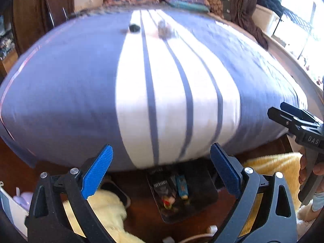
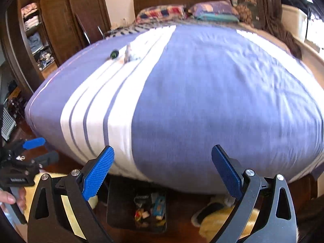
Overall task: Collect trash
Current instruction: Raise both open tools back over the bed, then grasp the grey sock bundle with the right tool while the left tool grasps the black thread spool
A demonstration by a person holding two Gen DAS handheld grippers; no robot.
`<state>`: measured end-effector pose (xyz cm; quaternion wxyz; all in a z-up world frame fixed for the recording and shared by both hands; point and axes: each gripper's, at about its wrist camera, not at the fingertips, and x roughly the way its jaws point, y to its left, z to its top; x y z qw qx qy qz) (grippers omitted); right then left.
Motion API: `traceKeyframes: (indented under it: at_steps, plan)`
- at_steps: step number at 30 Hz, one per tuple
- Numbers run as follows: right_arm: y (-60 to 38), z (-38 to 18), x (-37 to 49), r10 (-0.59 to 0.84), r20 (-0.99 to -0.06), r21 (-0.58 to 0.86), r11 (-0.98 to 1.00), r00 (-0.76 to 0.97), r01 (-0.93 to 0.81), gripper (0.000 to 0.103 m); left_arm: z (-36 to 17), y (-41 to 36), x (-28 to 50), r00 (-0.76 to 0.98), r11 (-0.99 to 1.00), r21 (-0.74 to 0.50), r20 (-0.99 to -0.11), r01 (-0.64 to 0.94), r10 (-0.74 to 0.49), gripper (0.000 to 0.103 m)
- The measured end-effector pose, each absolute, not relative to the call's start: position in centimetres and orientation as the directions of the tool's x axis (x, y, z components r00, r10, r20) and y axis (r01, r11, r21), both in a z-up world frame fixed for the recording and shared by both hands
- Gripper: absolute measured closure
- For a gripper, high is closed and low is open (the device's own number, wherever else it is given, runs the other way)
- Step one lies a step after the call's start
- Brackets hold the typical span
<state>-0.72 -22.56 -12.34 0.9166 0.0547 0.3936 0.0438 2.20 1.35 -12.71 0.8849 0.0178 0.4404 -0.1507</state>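
Light: bright daylight pouring in from the window [image 1: 299, 6] on the right, blown out white | Blur: bed cover [image 1: 172, 85] smeared with motion in both views | Edges: heavy fisheye bending, dark corners | Shadow: floor under the bed dim

Broad open bedspread [image 2: 202, 101] ahead, two small items [image 1: 164, 30] far up it (bin [image 2: 115, 212] below on floor).

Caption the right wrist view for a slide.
Open right gripper above a floor bin; two scraps remain on the bed.
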Motion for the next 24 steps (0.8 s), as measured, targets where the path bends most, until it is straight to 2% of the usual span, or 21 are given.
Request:
traceKeyframes:
  at_steps: [10, 24]
  plan:
    - [-22.0, -7.9, 5.0, 0.08, -0.663, 0.05, 0.997, 0.745, -0.062, 0.006, -8.6, 1.6, 8.9, 0.65, 0.964, -0.066, -0.726, 0.258, -0.224, 0.011]
    - [-18.1, -8.8, 17.7, 0.14, -0.696, 0.071, 0.989, 0.704, -0.127, 0.007, -10.0, 1.9, 18.9, 0.627, 0.969, -0.02, -0.759, 0.248, -0.176, 0.011]
